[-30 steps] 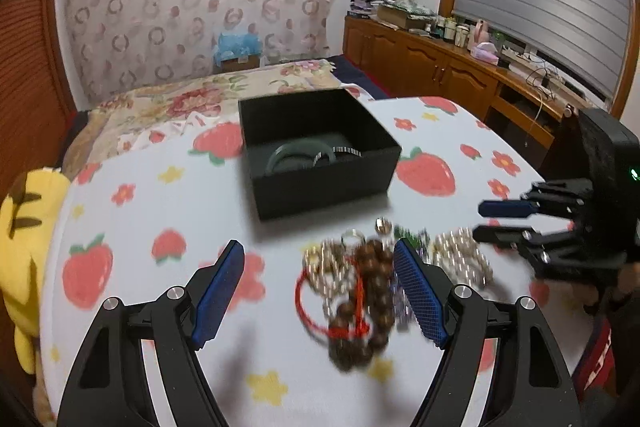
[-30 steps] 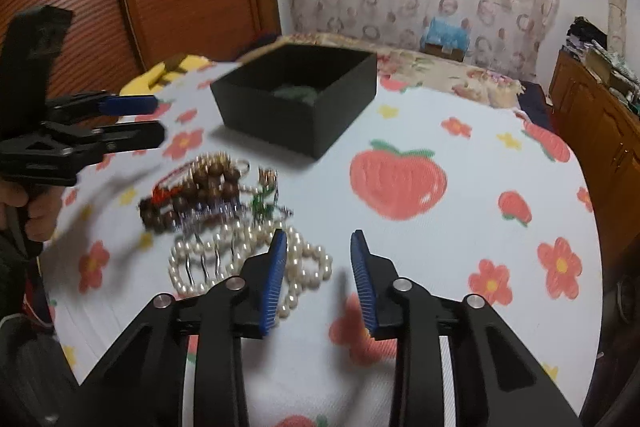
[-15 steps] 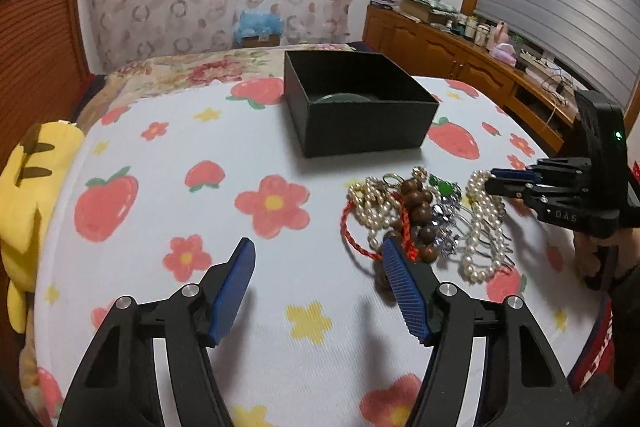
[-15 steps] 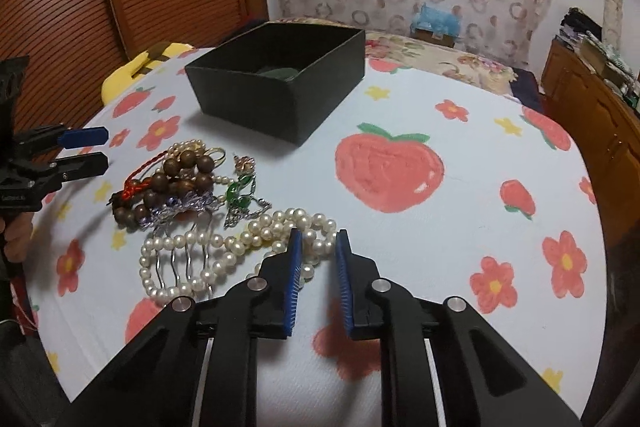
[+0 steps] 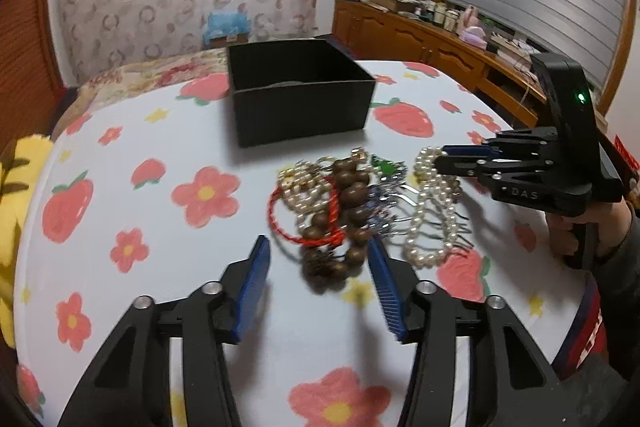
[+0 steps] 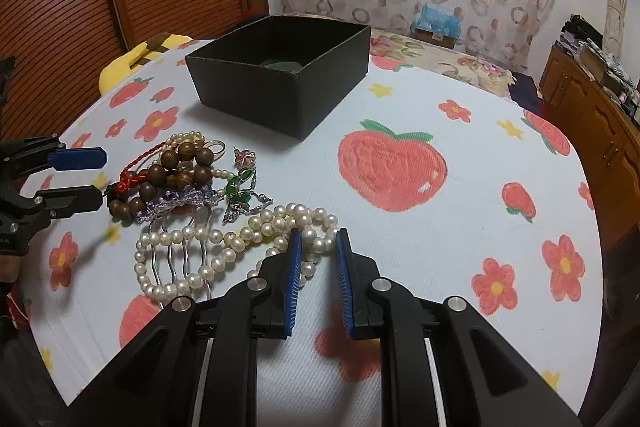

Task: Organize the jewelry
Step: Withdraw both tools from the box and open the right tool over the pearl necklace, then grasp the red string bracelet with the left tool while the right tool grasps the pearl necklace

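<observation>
Left wrist view: left gripper [image 5: 316, 261] low over strawberry-print tablecloth [image 5: 120, 187], jaws partly open, just been closing, wooden bead bracelet [image 5: 344, 211] between blue pads; contact w/ pads not clear, image blurred there. Red cord loop [image 5: 280, 223] and small pearl strand [image 5: 300, 183] tangled beside beads. Black box [image 5: 300, 107] open further back on table, greenish bangle [image 6: 282, 65] inside.

Right wrist view: right gripper [image 6: 316, 247] narrowed on pearl necklace [image 6: 224, 251], jaws recently closing, pearls between pads at near end of strand; whether pads actually pinch them cannot be told. Silver hair comb [image 6: 180, 247] under necklace loop, green-stone piece [image 6: 240, 193] just beside. Yellow plush toy [image 5: 20, 195] at table's far left edge; wooden cabinets [image 5: 400, 35] along window wall.
</observation>
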